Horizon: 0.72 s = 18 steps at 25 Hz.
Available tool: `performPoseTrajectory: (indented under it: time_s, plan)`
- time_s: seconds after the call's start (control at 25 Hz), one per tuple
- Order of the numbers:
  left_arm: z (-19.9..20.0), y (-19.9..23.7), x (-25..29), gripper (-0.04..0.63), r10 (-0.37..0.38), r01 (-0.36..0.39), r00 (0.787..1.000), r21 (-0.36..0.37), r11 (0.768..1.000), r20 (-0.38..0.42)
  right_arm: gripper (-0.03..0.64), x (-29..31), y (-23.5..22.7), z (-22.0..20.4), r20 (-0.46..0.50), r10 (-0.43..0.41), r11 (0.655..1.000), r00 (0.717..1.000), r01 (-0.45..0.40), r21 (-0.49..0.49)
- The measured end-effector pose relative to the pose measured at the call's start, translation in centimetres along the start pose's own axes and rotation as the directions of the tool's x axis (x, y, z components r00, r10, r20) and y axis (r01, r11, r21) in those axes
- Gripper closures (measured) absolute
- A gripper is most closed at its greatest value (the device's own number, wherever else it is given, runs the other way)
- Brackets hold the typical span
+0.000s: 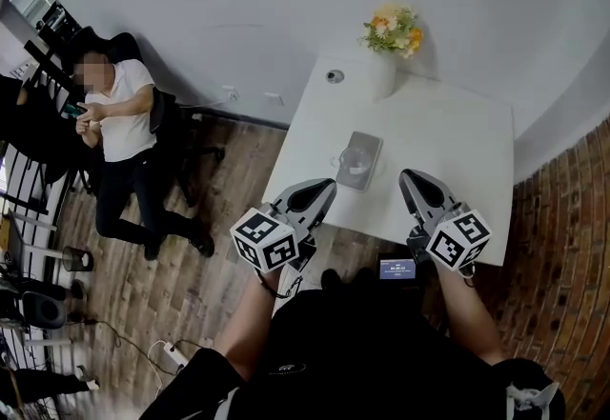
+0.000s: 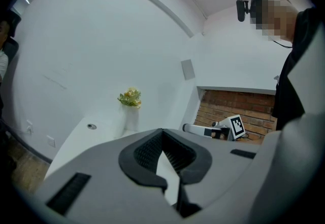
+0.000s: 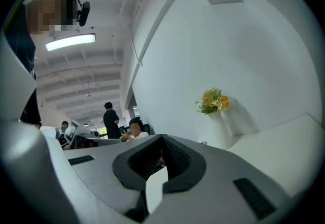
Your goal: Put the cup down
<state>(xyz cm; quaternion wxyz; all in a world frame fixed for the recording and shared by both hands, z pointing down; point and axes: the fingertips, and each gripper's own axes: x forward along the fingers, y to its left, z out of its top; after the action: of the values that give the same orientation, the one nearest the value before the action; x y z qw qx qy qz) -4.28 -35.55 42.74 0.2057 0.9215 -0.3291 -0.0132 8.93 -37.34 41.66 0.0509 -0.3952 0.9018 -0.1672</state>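
the cup (image 1: pixel 355 161), a clear glass one, stands upright on a grey tray (image 1: pixel 368 140) on the white bench (image 1: pixel 448 137), close to the near edge of the bench. it lies between the two tongs and a little ahead of their tips. the left tongs (image 1: pixel 326 186) point at the near left corner of the tray, just beside it, and they do not touch the cup. the right tongs (image 1: pixel 408 177) are at the other side, a bit more apart from the tray, over the near edge of the bench.

both tongs are clenched and empty. in the left gripper view the two dark pads meet at the tips and only the white bench shows in the gap behind them. in the right gripper view it is the same: the pads are together and nothing is between them. the cup does not show in either gripper view.

further back on the bench a white vase (image 1: pixel 381 77) with yellow and orange flowers (image 1: pixel 393 29) stands near the wall. at the left of the head view a person (image 1: pixel 119 118) sits in a dark chair on the wooden floor (image 1: pixel 191 294).
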Motion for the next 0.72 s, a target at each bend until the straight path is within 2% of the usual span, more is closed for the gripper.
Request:
performPoseTrajectory:
  time_s: [0.72]
  plan:
    - [-0.4, 0.1, -1.1, 0.588, 0.0, 0.001, 1.0, -0.03, 1.0, 0.029, 0.603, 0.7, 0.5, -0.8, -0.019, -0.027, 0.999, 0.999, 0.027, -0.026]
